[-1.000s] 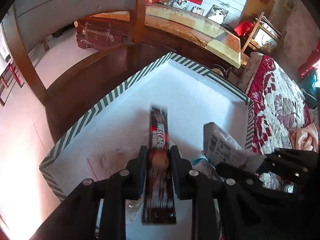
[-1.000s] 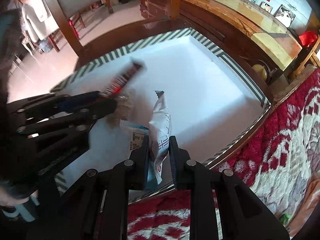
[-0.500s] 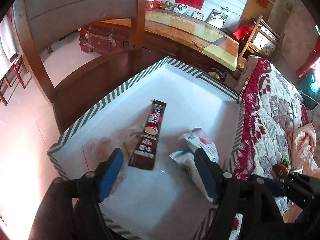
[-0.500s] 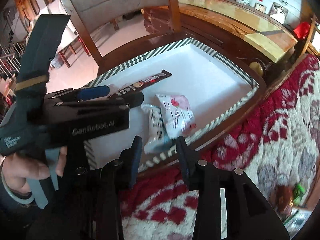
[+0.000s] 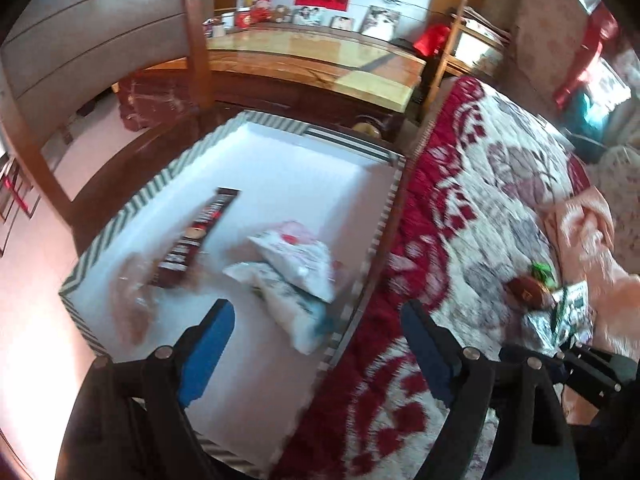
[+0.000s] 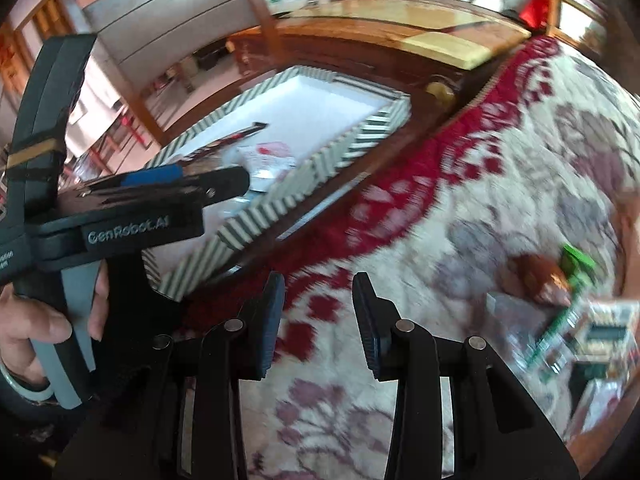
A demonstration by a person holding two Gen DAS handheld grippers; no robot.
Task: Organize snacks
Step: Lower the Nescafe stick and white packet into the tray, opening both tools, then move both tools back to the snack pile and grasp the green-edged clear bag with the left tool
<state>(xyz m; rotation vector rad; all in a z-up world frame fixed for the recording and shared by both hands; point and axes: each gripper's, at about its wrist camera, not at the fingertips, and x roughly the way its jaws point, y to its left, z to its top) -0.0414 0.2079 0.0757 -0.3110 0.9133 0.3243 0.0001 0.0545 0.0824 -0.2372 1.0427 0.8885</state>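
A white box with a striped rim [image 5: 384, 216] holds a dark coffee stick [image 5: 200, 236], two white snack packets [image 5: 296, 264] and a clear bag [image 5: 132, 300]. My left gripper [image 5: 320, 340] hovers over the box's near right edge. Its jaws are opening wide, with nothing held between them. My right gripper [image 6: 320, 320] is open and empty above the red and white quilt [image 6: 440, 220], to the right of the box [image 6: 280, 204]. More snacks lie on the quilt: a brown one [image 6: 540, 276], a green packet [image 6: 576, 264] and several others [image 6: 592, 336].
The box sits on a wooden chair [image 5: 192, 40] beside the bed. A long wooden table [image 5: 320, 64] stands behind it. A pink cloth [image 5: 588, 232] lies on the quilt past the loose snacks. A hand [image 6: 36, 320] grips the left tool's handle.
The left gripper let go of the coffee stick and the right let go of a white packet, both now lying in the box. Both grippers opened and drew back right, toward the quilt.
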